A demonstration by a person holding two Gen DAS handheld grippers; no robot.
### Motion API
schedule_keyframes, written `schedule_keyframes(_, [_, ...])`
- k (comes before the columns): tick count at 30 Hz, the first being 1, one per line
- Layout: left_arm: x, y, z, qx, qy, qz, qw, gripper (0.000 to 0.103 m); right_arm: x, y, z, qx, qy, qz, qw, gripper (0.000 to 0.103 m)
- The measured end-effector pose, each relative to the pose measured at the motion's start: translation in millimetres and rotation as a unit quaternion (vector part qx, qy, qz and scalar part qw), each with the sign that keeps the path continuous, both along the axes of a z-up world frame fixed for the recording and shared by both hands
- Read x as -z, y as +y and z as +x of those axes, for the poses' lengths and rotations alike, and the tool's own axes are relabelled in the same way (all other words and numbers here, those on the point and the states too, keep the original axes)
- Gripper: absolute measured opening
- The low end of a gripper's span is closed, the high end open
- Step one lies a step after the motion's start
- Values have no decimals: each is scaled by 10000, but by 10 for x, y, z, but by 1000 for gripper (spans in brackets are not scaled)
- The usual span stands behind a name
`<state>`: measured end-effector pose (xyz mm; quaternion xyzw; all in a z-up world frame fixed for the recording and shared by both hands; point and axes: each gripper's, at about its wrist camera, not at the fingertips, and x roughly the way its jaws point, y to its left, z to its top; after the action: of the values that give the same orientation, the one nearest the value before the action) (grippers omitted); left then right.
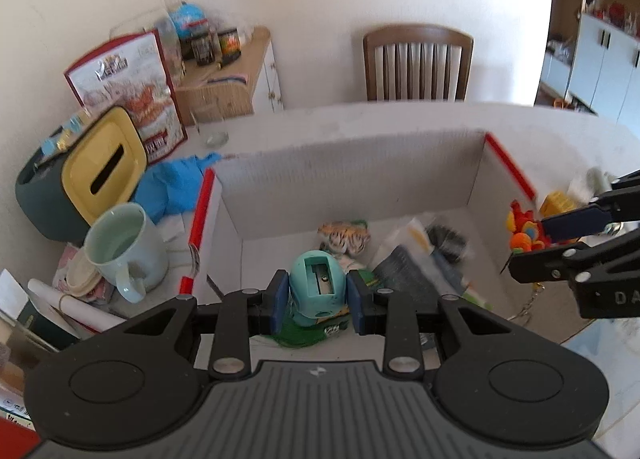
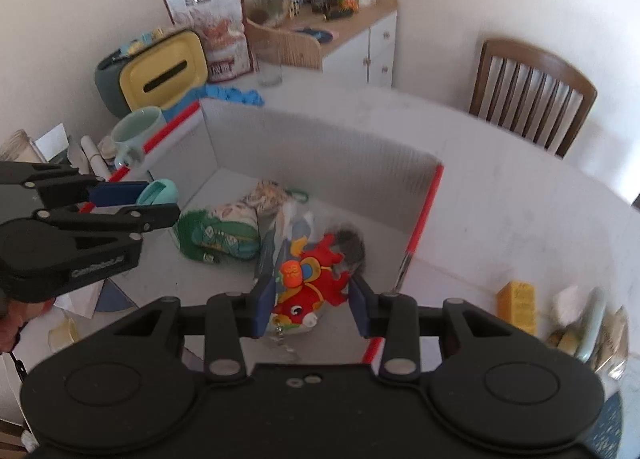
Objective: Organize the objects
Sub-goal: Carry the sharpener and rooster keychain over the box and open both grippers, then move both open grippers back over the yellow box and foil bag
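the left gripper (image 1: 318, 301) clamps the teal sharpener (image 1: 318, 283), the right gripper (image 2: 312, 305) clamps the red toy (image 2: 310, 287); release both low inside the box (image 1: 352, 171), on free floor.

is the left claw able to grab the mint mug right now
Probably not: the left claw is already shut on a teal sharpener over the box. The mint mug stands outside, unobstructed.

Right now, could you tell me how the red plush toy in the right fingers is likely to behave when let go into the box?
The red plush toy looks soft, so it will probably land quietly and flop rather than roll. It seems light. Its metal keychain dangling below may snag on clutter in the box.
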<state>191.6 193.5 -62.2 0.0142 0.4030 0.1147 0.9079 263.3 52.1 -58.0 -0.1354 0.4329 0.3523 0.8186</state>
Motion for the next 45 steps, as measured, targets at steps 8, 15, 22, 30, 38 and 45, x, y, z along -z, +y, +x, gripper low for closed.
schedule_keyframes(8, [239, 98, 264, 53, 440, 25, 9990, 31, 214, 186, -43, -52, 121, -310, 9994, 39])
schedule_keyframes(15, [409, 147, 374, 183, 826, -130, 9963, 31, 322, 258, -74, -58, 210, -435, 9988, 38])
schedule_keyframes(22, [503, 132, 378, 244, 1012, -164, 9944, 31, 314, 248, -47, 25, 249, -357, 9990, 38])
schedule_keyframes(30, [492, 106, 337, 261, 939, -187, 9951, 31, 269, 134, -54, 146, 274, -206, 9993, 40])
schedule_keyframes(38, [365, 6, 226, 266, 706, -236, 9969, 46, 156, 8, -104, 210, 208, -7, 9996, 41])
schedule_keyframes(45, [166, -128, 142, 355, 445, -264, 9980, 47, -9, -132, -160, 262, 187, 298, 9990, 43])
